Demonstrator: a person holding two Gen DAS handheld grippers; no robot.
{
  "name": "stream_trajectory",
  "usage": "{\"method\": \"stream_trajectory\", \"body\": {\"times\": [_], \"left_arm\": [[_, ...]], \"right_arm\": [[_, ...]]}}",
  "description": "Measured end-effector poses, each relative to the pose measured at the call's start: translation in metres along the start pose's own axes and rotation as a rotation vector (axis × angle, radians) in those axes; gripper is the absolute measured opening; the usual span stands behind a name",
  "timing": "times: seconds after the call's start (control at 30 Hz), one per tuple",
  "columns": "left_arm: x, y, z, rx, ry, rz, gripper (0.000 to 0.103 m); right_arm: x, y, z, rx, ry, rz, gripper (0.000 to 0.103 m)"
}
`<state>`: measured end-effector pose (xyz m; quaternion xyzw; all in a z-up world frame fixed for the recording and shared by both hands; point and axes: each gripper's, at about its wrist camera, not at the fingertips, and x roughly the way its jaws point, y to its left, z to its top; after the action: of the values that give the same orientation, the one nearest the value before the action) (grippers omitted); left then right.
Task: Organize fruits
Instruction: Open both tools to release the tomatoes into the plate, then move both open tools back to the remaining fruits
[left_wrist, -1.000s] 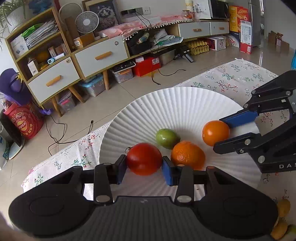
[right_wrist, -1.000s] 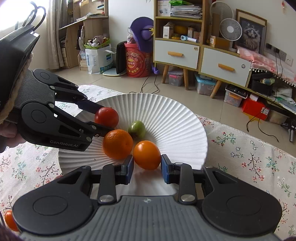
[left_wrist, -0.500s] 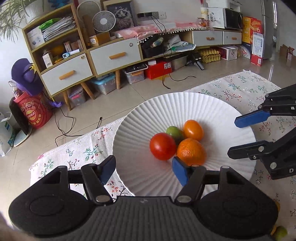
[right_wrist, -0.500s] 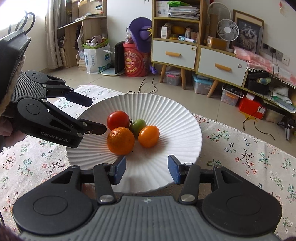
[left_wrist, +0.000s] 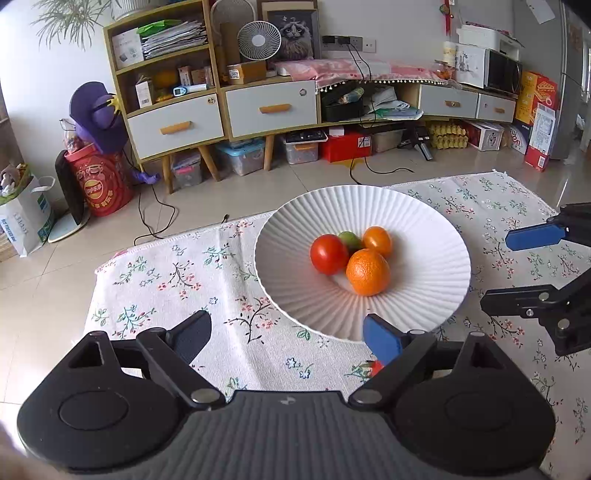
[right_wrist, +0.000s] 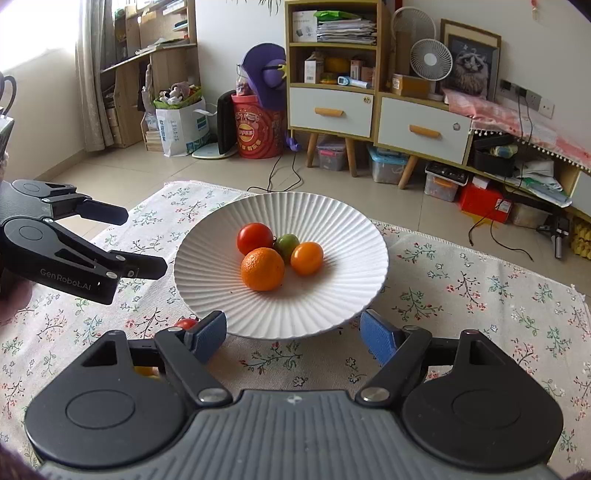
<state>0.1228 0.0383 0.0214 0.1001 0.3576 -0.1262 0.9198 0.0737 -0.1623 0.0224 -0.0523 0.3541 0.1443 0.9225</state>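
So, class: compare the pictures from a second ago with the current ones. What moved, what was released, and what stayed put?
The left gripper let go of the round red tomato, the right gripper released the small smooth orange fruit; both drew back off the white ribbed plate, jaws opening. The two fruits rolled to the middle. The dimpled orange and green fruit stayed.

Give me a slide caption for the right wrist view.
Four fruits clustered on white ribbed plate; right gripper opening, empty.

Left gripper (left_wrist: 286, 334) and right gripper (right_wrist: 293, 334) both angle downward, jaws opening, nothing between them
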Motion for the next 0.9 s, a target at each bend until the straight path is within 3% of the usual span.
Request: {"method": "stream_trajectory", "body": {"times": [0.27, 0.6, 0.9], "left_arm": [[-0.019, 0.003, -0.014, -0.077, 0.026, 0.029, 0.091], [-0.039, -0.005, -0.037, -0.085, 0.027, 0.053, 0.097], [-0.043, -0.008, -0.056, -0.091, 0.064, 0.0, 0.097]], "right_arm": [[-0.015, 0.009, -0.008, 0.016, 0.001, -0.023, 0.089], [-0.024, 0.01, -0.025, 0.051, -0.008, -0.069, 0.093], [-0.027, 0.016, -0.044, 0.004, -0.021, -0.09, 0.096]]}}
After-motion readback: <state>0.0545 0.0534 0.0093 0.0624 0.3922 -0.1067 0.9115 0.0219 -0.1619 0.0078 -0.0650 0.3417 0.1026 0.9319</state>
